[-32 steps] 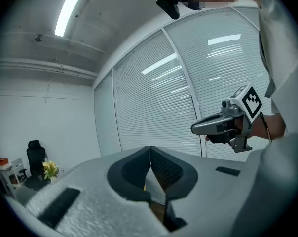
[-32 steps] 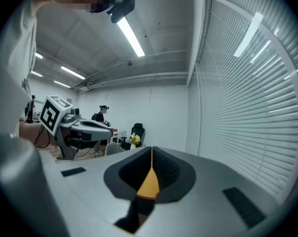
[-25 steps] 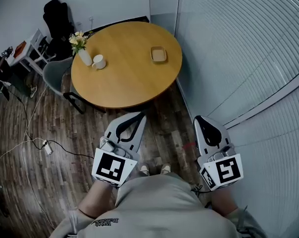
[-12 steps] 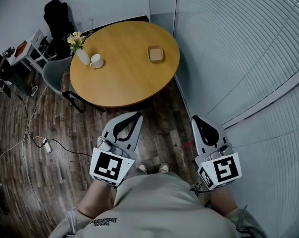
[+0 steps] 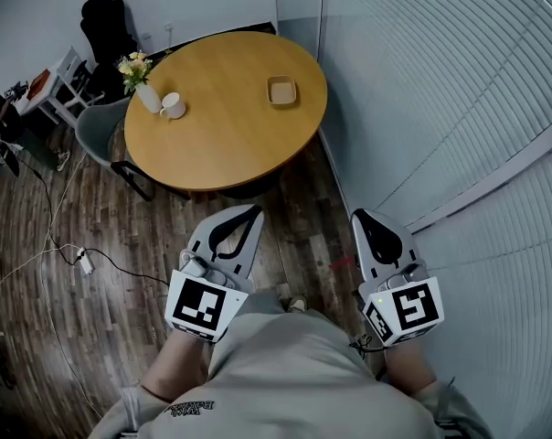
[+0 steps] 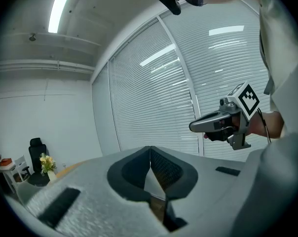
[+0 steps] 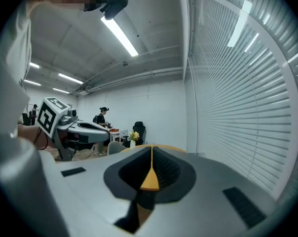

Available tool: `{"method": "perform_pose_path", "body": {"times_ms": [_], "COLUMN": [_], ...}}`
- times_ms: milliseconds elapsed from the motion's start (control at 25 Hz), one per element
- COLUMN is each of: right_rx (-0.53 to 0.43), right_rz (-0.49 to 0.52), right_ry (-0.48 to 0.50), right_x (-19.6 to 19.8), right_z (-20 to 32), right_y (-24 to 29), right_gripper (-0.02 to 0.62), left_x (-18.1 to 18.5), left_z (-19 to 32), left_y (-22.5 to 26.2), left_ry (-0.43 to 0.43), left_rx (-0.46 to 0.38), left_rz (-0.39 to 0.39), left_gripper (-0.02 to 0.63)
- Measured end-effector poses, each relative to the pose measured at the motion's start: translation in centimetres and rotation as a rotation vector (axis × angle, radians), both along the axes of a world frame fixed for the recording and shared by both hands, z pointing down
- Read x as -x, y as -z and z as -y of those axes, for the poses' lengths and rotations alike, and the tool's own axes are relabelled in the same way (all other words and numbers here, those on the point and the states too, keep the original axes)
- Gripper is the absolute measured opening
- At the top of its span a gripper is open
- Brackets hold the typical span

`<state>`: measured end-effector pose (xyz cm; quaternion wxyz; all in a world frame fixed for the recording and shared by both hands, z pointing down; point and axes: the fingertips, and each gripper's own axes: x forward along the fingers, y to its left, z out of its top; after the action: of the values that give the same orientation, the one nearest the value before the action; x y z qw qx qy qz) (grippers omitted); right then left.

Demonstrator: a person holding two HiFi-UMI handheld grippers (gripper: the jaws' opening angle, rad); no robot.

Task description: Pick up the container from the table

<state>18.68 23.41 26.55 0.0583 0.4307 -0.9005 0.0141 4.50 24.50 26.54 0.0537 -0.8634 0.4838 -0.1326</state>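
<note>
**Mid-stride, both grippers empty, container well out of reach**

Over the last second the round wooden table [image 5: 223,140] slides a little toward 11 o'clock in my head view, and one of my two shoes drops out of sight under my shirt. I take that as a step in progress. The tabletop looks no larger than before, so I judge the approach has hardly begun.

The shallow tan rectangular container [image 5: 281,91] sits on the tabletop at about 2 o'clock from its centre, near the rim by the slatted blinds. From where I stand it is close to 12 o'clock and well apart from both tools. A white mug [image 5: 173,106] and a white vase of flowers [image 5: 141,80] stand together at the table's 10 o'clock side, clear of my path.

My left gripper [image 5: 250,213] and right gripper [image 5: 364,218] hang at waist height over the plank floor, pointing toward 12. Each gripper view shows its jaws pressed tip to tip with nothing between them. They will need to part before I can take the container, most likely with the right gripper, which is on its side.
</note>
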Motion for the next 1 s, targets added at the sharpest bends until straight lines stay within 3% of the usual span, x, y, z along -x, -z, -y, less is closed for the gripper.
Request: {"method": "perform_pose_path", "body": {"times_ms": [240,520,1000], "right_rx": [0.002,0.018,0.008], "right_rz": [0.008,-0.007,-0.033], "right_ry": [-0.007,-0.006,-0.004], "right_x": [-1.5,-2.1,0.4], "right_z": [0.2,0.8,4.1], "right_y": [-0.6,-1.8,-2.4], "right_gripper": [0.031,0.031,0.031], "left_x": [-1.2,-0.4,1.6], "left_z": [0.0,0.5,4.8], "left_y": [-0.2,-1.6,-2.3], "left_ry": [0.021,0.017,0.026], "left_rx": [0.024,0.013,0.029], "left_rz": [-0.028,0.033,-0.017], "left_gripper": [0.021,0.021,0.021]}}
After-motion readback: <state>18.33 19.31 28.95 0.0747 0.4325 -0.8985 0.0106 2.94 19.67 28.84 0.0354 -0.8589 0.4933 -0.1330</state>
